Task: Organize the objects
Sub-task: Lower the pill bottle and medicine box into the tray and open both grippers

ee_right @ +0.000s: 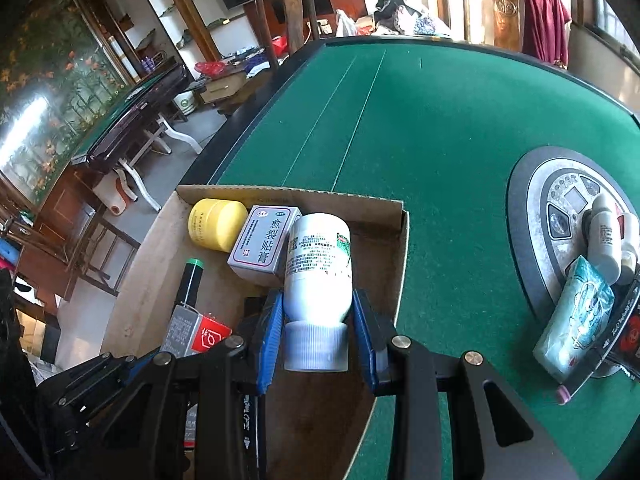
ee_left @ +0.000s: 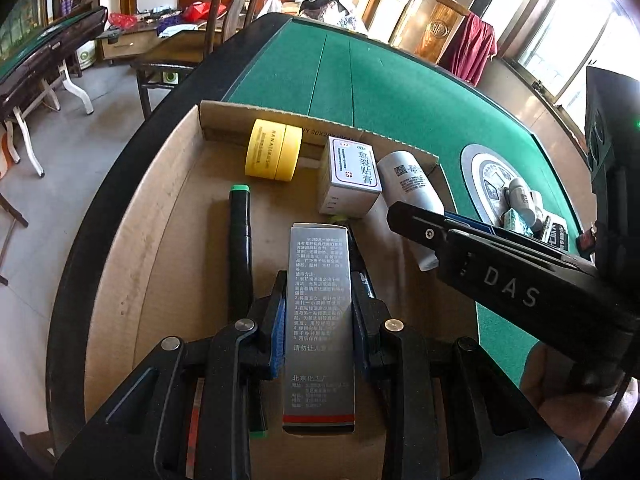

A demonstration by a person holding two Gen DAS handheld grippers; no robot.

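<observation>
Over the cardboard box (ee_left: 132, 240) at the green counter's (ee_right: 440, 128) left edge, the left gripper (ee_left: 318, 300) is pinching a silver glue carton (ee_left: 319, 320) while the right gripper (ee_right: 318, 320) is pinching a white pill bottle (ee_right: 318, 268) beside the grey ointment box (ee_right: 266, 244) and yellow jar (ee_right: 216, 228).

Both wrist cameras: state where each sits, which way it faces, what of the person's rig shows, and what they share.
Left wrist: on the left gripper, facing down into the shallow brown cardboard tray; its blue pads grip a tall silver printed carton; the right gripper crosses at right.
Right wrist: on the right gripper, facing the same tray; its pads clamp a white plastic bottle; the left gripper's linkage shows lower left.
Shared: yellow round jar, grey-white medicine box, green felt table.
</observation>
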